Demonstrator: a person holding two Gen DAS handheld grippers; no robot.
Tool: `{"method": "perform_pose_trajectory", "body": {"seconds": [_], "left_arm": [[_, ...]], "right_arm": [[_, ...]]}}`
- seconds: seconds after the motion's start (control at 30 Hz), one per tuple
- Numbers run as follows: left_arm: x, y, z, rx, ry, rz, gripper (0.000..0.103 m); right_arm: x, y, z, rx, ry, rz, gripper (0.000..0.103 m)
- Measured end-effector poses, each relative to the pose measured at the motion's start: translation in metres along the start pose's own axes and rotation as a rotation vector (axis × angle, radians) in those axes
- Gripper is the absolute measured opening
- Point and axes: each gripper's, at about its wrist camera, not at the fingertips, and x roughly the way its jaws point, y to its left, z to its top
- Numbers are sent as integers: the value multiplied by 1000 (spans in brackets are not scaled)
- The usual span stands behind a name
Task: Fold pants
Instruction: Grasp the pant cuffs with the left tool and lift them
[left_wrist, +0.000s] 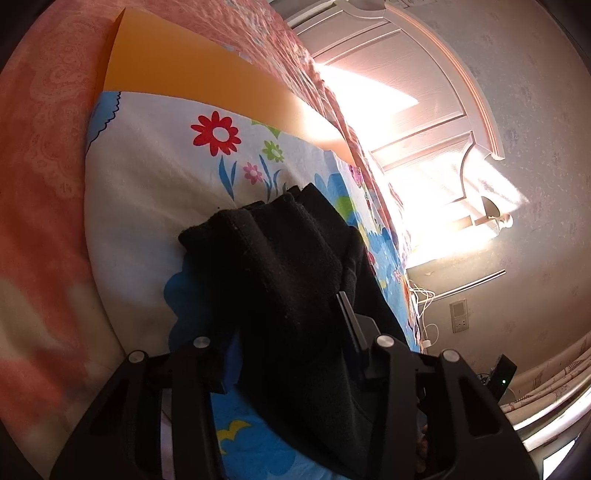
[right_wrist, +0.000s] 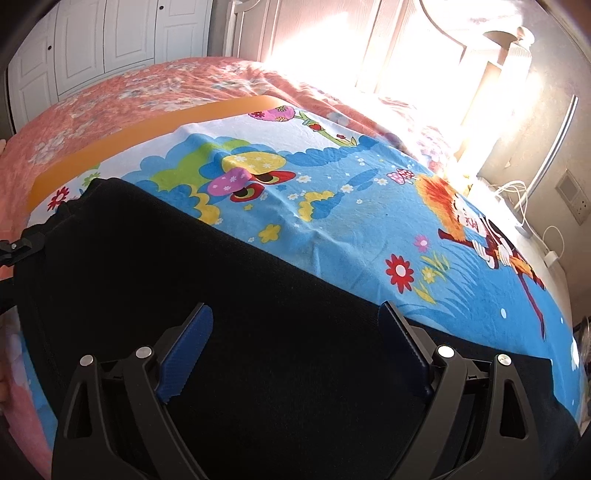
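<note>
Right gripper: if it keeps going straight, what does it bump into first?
Probably the black pants. The open right gripper points down at them, nothing between; how near is unclear.

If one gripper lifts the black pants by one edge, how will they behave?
The black pants will likely sag: where the left gripper pinches them they bunch in soft folds. The thick, fuzzy knit probably grips the pads rather than slipping. Pushed, they may drag the loose cartoon sheet.
</note>
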Motion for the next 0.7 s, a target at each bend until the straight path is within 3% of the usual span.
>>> {"method": "perform_pose_trajectory", "body": {"seconds": [0.13, 0.27, 0.33, 0.7], "left_arm": [[0, 2, -1, 8, 1, 4, 40], [-1, -2, -2, 28, 4, 25, 42], [0, -3, -1, 26, 10, 22, 45], [3, -8, 0, 66, 22, 65, 41]], "right_arm": [[-31, -13, -33, 62, 32, 13, 87], [-26, -16, -65, 104, 121, 34, 83], [-27, -14, -75, 93, 88, 30, 83], [-27, -14, -78, 96, 84, 26, 85]]}}
